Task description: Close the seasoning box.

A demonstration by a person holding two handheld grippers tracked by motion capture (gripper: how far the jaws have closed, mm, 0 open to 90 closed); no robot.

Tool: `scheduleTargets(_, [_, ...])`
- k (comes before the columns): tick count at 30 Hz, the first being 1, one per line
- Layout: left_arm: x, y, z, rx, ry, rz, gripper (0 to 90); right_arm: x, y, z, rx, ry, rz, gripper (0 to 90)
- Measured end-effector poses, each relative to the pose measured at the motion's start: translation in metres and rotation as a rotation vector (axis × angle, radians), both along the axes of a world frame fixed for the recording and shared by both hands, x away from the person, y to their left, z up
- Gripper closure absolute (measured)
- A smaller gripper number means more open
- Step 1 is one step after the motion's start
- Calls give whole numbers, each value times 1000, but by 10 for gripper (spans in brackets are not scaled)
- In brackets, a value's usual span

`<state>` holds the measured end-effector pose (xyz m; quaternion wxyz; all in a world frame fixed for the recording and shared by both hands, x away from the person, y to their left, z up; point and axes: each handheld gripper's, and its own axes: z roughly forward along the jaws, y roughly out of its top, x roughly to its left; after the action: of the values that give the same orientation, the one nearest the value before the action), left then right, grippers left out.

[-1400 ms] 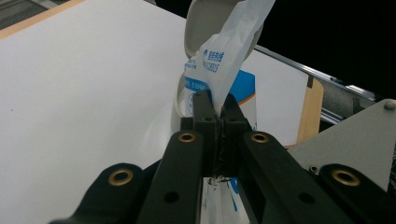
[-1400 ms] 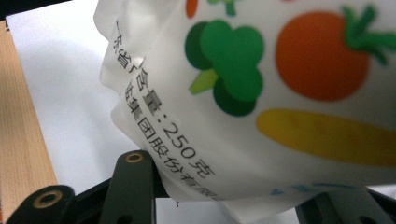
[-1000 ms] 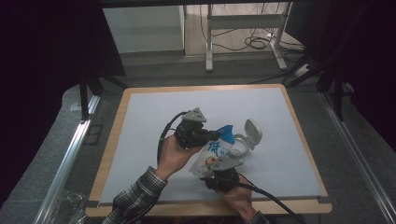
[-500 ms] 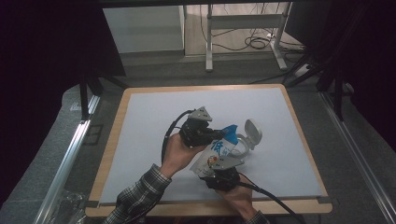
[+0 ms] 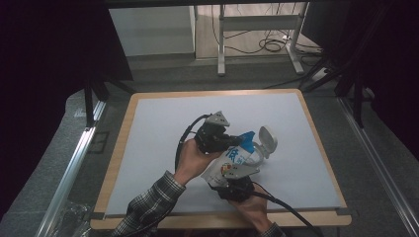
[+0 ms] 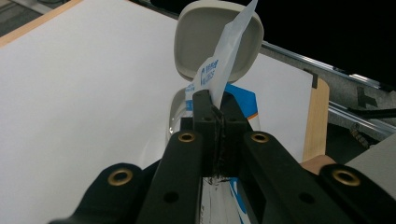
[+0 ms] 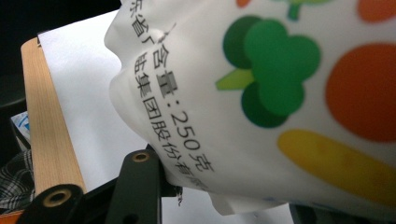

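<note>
On the left of the high view, the left gripper point(image 5: 232, 141) is held in the person's left hand point(image 5: 191, 158) above the white table point(image 5: 158, 128). In the left gripper view its jaws are pressed together on the thin top edge of the bag point(image 6: 223, 65). The bag point(image 5: 234, 160) is in the middle front of the table, lifted between both grippers. Just beyond it stands a pale container with its lid point(image 5: 267, 138) open. Lower right, the right gripper point(image 5: 232, 183) clamps the bag's bottom; printed vegetables point(image 7: 271, 70) are close to its camera.
</note>
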<state>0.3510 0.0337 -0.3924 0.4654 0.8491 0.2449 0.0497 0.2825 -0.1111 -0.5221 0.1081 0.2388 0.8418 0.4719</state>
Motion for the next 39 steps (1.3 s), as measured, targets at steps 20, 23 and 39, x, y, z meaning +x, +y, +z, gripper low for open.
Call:
scheduleTargets(20, [6,-8,0,6,5,10,885,3,2,5,36,27,26,588])
scheduleTargets(23, [7,-9,0,10,5,8,885,4,2,6,36,25,31,588])
scheduleTargets(39, [14,-13,0,19,10,6,885,6,3,9,53,32,52,587])
